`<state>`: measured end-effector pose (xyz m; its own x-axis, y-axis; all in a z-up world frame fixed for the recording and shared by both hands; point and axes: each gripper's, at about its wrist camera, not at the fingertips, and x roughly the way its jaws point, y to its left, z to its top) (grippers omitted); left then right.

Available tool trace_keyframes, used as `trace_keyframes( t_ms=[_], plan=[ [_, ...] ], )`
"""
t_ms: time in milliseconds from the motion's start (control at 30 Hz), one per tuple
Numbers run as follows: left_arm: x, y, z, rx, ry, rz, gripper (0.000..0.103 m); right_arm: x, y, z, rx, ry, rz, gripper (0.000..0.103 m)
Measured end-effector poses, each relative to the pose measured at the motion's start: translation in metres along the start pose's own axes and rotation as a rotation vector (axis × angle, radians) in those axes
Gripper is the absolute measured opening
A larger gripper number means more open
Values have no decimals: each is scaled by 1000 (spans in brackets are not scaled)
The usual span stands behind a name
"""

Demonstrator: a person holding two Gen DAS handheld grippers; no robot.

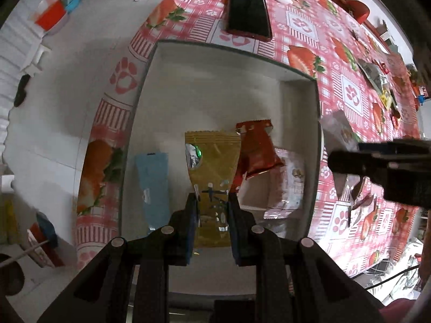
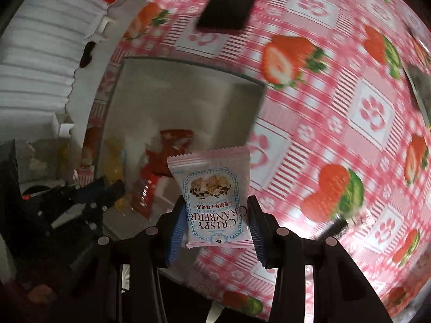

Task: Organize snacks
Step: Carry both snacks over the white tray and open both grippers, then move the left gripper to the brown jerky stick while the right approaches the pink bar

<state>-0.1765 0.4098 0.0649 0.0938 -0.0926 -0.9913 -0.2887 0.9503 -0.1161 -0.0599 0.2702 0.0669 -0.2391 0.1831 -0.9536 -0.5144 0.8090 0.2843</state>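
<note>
My left gripper is shut on a gold snack packet and holds it over the open white box. In the box lie a light blue packet, a red packet and a pale packet. My right gripper is shut on a pink-edged cranberry crisp packet, above the tablecloth just right of the box. The right gripper also shows at the right edge of the left wrist view. The left gripper shows at the lower left of the right wrist view.
A dark phone in a red case lies on the strawberry-print tablecloth beyond the box. More snack packets lie at the table's far right. The floor at left holds a red and blue container.
</note>
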Motion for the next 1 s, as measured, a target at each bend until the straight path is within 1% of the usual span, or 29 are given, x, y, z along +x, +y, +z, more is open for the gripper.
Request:
trace_keyframes(
  t_ms=[133,200,233,267,300,333,367,433,467,500,533,567,700,767,833,1000],
  plan=[
    [3,0,-1,6,9,14,24,7,13,15,-24,2,-24,45],
    [5,0,-2,7,17,18,27,11,15,21,-28,4,-33,45],
    [6,1,-2,8,21,24,34,13,17,24,-32,4,-42,45],
    [6,1,-3,8,23,30,48,15,19,26,-36,4,-54,45],
    [6,3,-4,4,23,41,56,17,20,27,-39,5,-65,46],
    [5,4,-5,-1,19,47,67,20,21,29,-40,8,-71,46],
    [5,5,-6,-6,16,47,72,22,21,29,-38,12,-70,46],
    [5,8,-7,-19,17,48,76,24,21,29,-31,20,-64,46],
    [5,11,-7,-28,21,52,79,25,21,28,-28,23,-63,55],
    [5,12,-7,-33,23,55,79,27,22,28,-24,25,-64,64],
    [5,13,-7,-38,26,58,79,27,21,27,-17,22,-64,82],
    [5,15,-8,-43,29,58,79,26,20,25,-14,16,-64,86],
    [4,16,-9,-39,35,59,81,24,9,15,11,18,-58,86],
    [4,18,-9,-30,44,53,82,19,-4,7,32,19,-57,86],
    [4,12,-8,-20,51,50,82,16,-15,3,64,23,-52,86],
    [3,-7,-6,42,50,57,83,15,-55,-19,173,41,-54,86]
  ],
)
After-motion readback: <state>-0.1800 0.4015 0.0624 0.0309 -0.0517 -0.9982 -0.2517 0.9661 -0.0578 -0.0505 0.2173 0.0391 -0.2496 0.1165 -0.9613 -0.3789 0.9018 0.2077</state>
